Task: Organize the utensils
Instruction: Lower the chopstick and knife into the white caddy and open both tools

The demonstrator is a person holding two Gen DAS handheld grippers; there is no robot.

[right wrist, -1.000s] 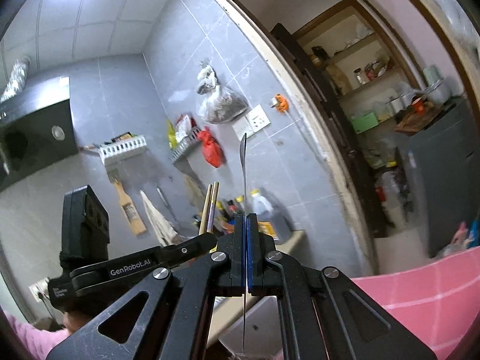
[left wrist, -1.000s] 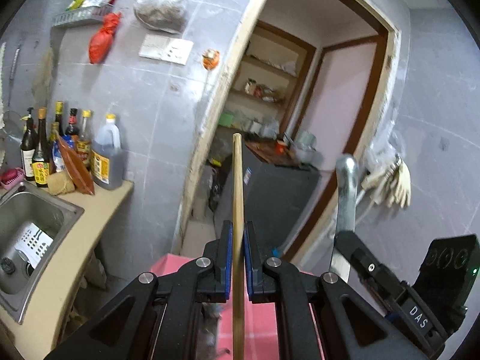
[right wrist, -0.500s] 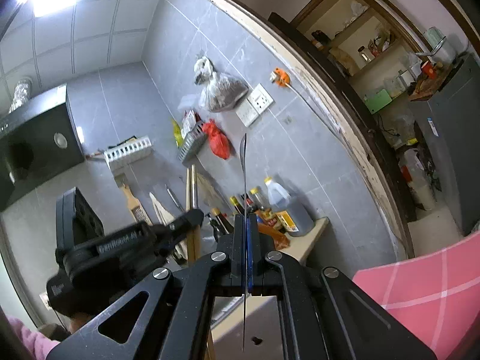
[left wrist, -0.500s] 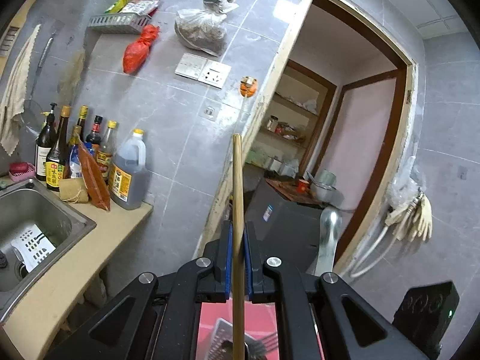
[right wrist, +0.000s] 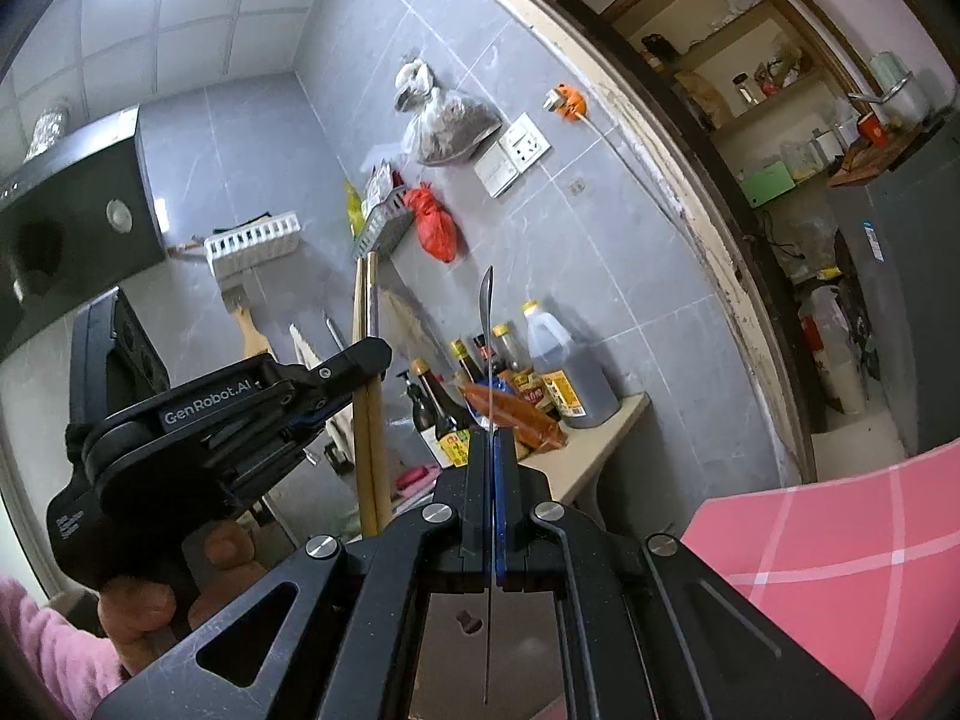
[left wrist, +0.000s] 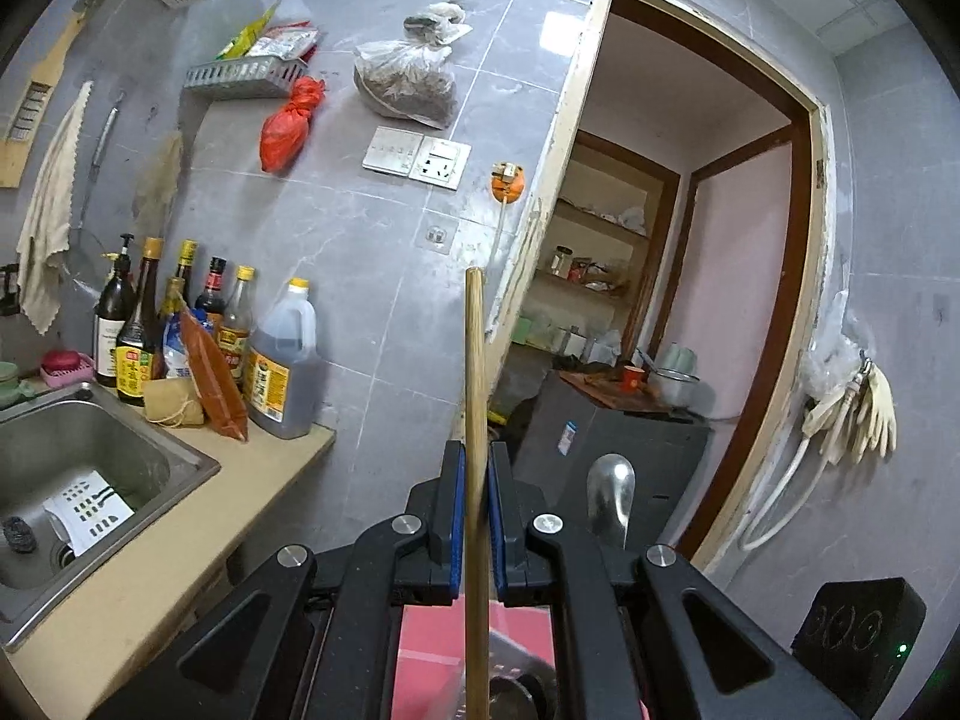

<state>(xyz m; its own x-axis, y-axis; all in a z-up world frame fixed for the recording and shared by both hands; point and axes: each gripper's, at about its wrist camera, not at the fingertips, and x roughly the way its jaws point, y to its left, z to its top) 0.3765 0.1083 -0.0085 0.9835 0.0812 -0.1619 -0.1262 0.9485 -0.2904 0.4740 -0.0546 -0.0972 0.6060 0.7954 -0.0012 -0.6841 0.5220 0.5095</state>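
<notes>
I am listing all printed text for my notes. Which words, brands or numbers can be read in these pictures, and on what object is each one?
"GenRobot.AI": on the side of the left gripper, seen from the right wrist.
Labels on the sauce bottles and the oil jug: too small to read.
Sticker on the dark cabinet: blurred.

My left gripper (left wrist: 477, 516) is hiding the lower run of the wooden chopsticks (left wrist: 477, 396), and their bottom end is running off the frame's lower edge. My own linkage is covering most of the metal spoon (left wrist: 611, 495); only its bowl is showing. Below the left gripper, something grey and blurred is sitting on the pink cloth (left wrist: 432, 648); I am failing to make it out. The bottle labels (left wrist: 129, 369) are reading too small. My right gripper (right wrist: 491, 480) is masking the spoon's edge-on midsection.
</notes>
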